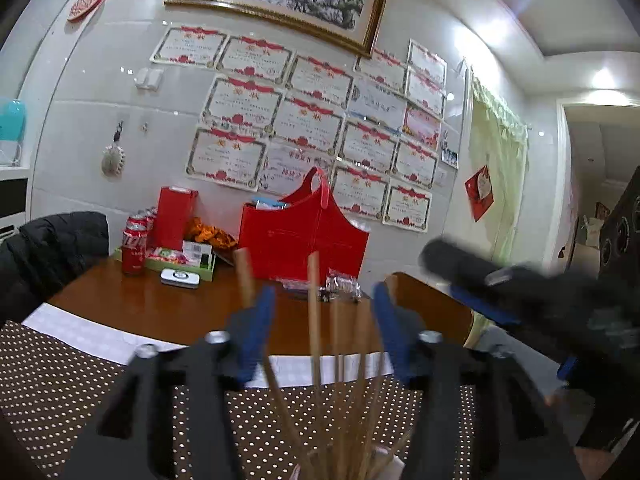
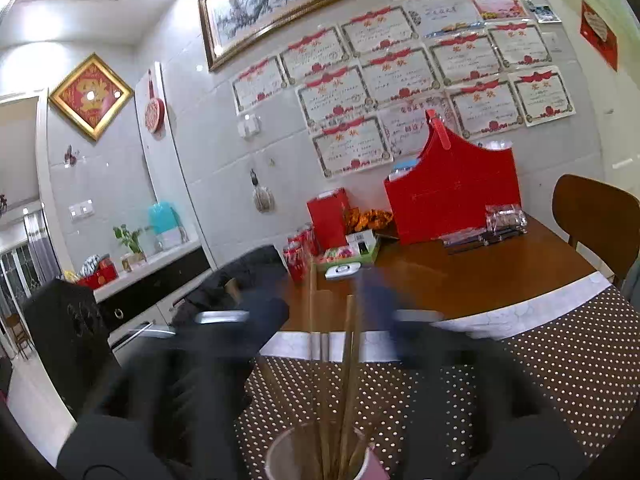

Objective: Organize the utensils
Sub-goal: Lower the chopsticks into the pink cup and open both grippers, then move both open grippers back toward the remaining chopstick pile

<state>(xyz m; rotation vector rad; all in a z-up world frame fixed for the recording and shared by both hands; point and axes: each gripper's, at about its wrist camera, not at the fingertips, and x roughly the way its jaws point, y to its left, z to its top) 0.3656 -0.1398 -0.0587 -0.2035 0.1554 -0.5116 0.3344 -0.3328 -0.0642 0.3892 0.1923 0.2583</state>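
Pale cup (image 2: 320, 456), nearest, on dotted mat (image 2: 540, 360): holds bundle of wooden chopsticks (image 2: 348, 364), upright, splayed. Left tool (image 1: 320, 320): blue fingers spread wide either side of chopsticks, gripping nothing. Right tool (image 2: 320, 308): blurred, opening cannot be told. Farther back on counter (image 2: 460, 280): red basket (image 2: 452, 196), contents unclear; cola cans (image 1: 134, 244).

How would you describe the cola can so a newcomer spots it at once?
Start at the big red gift basket against the tiled wall, then look left past the tall red box. The cola can stands upright on the brown table, the only cylinder with white lettering.
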